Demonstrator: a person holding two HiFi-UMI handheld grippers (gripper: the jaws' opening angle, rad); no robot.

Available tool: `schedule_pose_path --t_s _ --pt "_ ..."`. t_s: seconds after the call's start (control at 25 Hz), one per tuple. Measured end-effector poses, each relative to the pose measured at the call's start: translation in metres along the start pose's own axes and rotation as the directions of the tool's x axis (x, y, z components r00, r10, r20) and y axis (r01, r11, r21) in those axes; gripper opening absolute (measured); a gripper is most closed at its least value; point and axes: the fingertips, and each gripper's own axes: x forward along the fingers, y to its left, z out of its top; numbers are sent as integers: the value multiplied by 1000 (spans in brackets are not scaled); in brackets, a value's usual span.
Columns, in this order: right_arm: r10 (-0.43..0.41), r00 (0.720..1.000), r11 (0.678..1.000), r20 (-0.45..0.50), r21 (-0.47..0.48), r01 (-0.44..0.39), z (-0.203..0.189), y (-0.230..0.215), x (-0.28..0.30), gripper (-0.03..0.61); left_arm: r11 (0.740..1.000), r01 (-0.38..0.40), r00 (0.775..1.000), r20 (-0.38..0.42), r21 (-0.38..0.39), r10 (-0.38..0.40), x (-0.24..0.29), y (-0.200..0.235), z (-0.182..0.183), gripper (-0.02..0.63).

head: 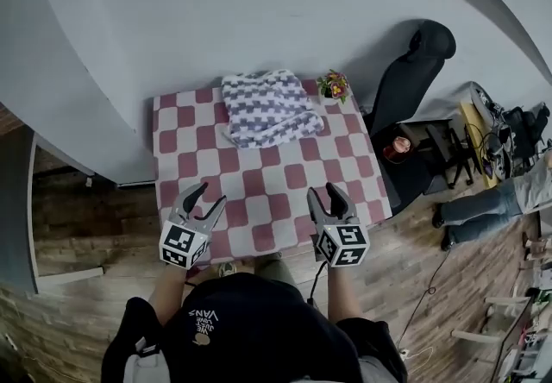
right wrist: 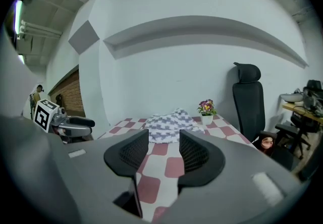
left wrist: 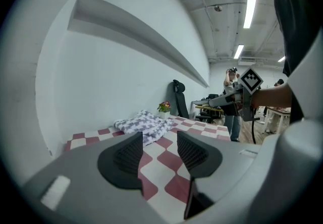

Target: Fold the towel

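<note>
My left gripper [head: 210, 194] and right gripper [head: 324, 191] hover over the near edge of the table [head: 259, 174], jaws apart and empty. The towel [head: 267, 107] lies crumpled at the far edge, left of a flower pot [head: 334, 86].

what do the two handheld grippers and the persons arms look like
The left gripper and right gripper look alike: grey bodies with two curved jaws faced in dark ribbed pads. Each carries a white cube printed with black square markers. The person wears a black top with a small pale print.
</note>
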Motion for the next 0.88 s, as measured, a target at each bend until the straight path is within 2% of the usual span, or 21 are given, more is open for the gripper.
schedule_pose_path --t_s 0.44,0.72,0.88 --pt "87 990 990 -107 -98 -98 20 -88 117 180 984 -177 980 -92 -13 175 71 38 -20 193" --pt "115 973 989 -202 -63 -130 -2 -140 191 179 970 -243 961 -140 -18 238 111 56 -33 209" --pt "112 957 991 -266 -44 -128 -23 -161 229 179 969 -247 953 -182 2 243 129 62 -40 210"
